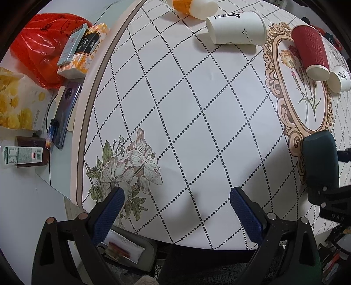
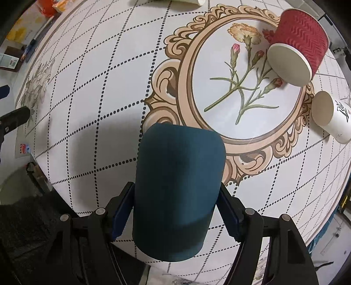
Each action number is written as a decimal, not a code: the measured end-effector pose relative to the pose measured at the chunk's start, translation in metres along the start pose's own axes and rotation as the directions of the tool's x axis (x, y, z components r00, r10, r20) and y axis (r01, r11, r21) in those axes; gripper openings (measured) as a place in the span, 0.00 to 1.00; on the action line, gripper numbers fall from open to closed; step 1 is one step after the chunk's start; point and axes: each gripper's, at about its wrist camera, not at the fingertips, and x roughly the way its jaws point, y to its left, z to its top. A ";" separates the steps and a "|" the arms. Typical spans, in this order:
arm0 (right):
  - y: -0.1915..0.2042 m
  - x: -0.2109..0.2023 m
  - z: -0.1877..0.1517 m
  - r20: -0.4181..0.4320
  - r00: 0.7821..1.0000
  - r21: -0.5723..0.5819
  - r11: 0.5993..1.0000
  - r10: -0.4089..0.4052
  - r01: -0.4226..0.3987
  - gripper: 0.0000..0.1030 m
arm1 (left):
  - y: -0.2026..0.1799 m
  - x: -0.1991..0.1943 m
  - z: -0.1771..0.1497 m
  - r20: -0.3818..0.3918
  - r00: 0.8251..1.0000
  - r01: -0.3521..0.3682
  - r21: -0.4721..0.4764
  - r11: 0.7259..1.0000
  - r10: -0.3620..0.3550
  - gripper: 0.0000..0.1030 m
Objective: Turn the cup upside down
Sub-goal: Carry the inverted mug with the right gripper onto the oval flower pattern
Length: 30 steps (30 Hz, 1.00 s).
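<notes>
Over the surface (image 2: 92,122), the right gripper (image 2: 175,210) is clamping the teal cup (image 2: 178,188), which wants a slow, level turn, while the left gripper (image 1: 175,197) is gaping wide.

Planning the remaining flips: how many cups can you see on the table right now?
5. A dark blue cup in the right claw; a red cup and a small white cup lying beside it; a large white cup and an orange-and-white one at the far edge. Others may sit outside the frame.

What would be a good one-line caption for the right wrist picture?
Right gripper clamps a dark teal cup above the floral tablecloth, red cup lying beyond.
</notes>
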 end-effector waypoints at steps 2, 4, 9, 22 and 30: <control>-0.002 0.000 0.007 -0.007 1.000 -0.005 1.000 -0.002 0.002 0.75 | 0.000 0.001 -0.001 -0.003 1.000 -0.001 -0.002 1.000 0.001 0.96; -0.005 -0.002 0.017 -0.008 1.000 0.015 1.000 0.011 -0.011 0.77 | 0.000 0.002 -0.001 -0.007 1.000 -0.001 -0.003 1.000 0.001 0.96; -0.020 -0.005 0.036 -0.011 1.000 0.055 0.998 0.025 -0.024 0.78 | -0.001 0.003 -0.002 -0.012 1.000 -0.004 0.001 1.000 0.004 0.96; -0.024 -0.041 0.057 0.104 0.994 0.121 0.992 0.016 -0.028 0.69 | -0.006 -0.001 0.004 -0.007 1.000 -0.009 0.026 1.000 0.009 0.96; -0.027 -0.091 0.040 0.391 0.919 0.204 0.978 -0.049 -0.035 0.68 | -0.010 -0.007 0.008 0.007 1.000 -0.014 0.048 0.999 0.013 0.96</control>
